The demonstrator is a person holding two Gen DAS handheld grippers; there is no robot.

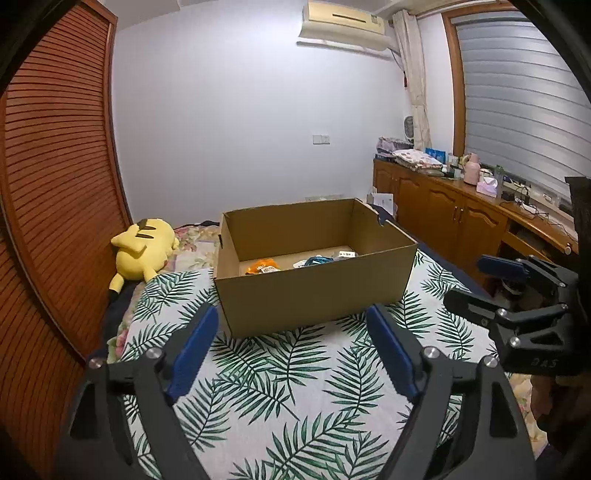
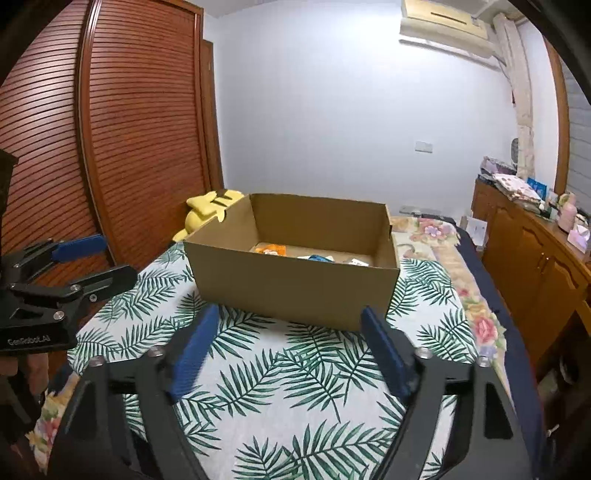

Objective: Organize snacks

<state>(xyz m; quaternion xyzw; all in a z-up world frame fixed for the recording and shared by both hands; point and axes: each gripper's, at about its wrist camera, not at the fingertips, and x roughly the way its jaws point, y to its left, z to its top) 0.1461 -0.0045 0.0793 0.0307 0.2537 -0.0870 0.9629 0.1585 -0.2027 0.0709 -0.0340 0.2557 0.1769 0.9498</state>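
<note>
Three snack packets [image 1: 264, 266] already boxed | cardboard box [image 1: 314, 295] mid-bed [image 1: 280, 387] | left hand-held gripper [image 1: 291, 350] wide, empty | right hand-held gripper [image 2: 290, 350] wide, empty | none visible outside

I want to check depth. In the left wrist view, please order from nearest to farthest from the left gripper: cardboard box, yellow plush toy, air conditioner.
1. Cardboard box, straight ahead of the left gripper on the leaf-print cloth.
2. Yellow plush toy, farther back on the left, by the slatted door.
3. Air conditioner, high on the far wall.
</note>
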